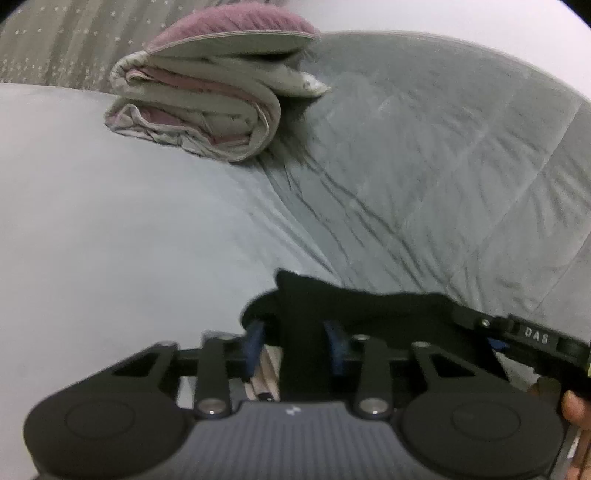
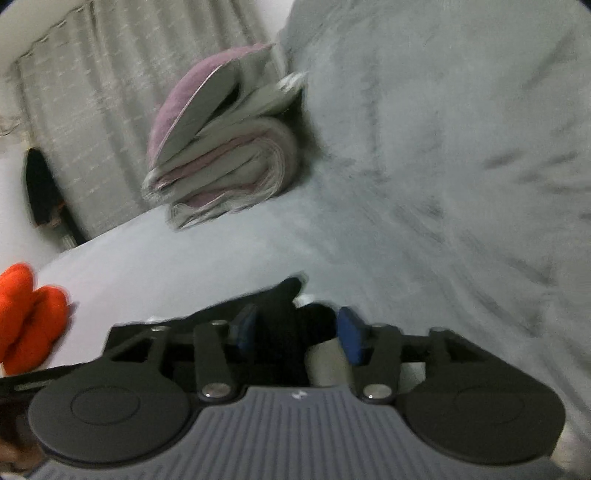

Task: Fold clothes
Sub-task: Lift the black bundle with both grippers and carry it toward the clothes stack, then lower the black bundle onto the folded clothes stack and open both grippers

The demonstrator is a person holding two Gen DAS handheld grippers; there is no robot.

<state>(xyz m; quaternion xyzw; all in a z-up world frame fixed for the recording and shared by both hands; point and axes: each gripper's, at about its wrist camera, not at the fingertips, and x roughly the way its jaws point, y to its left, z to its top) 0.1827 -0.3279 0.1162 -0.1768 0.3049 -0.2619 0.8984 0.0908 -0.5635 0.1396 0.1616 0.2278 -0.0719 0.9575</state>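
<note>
While both pinch it, black garment (image 1: 332, 302) spans each hand-held gripper (taut).

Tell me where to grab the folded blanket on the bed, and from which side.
Judging by shape, take the folded blanket at its rounded fold, the end nearest the gray quilt, coming in level from that side. The layers join there; the opposite end is loose edges. The pillow on top needs removing first.
</note>
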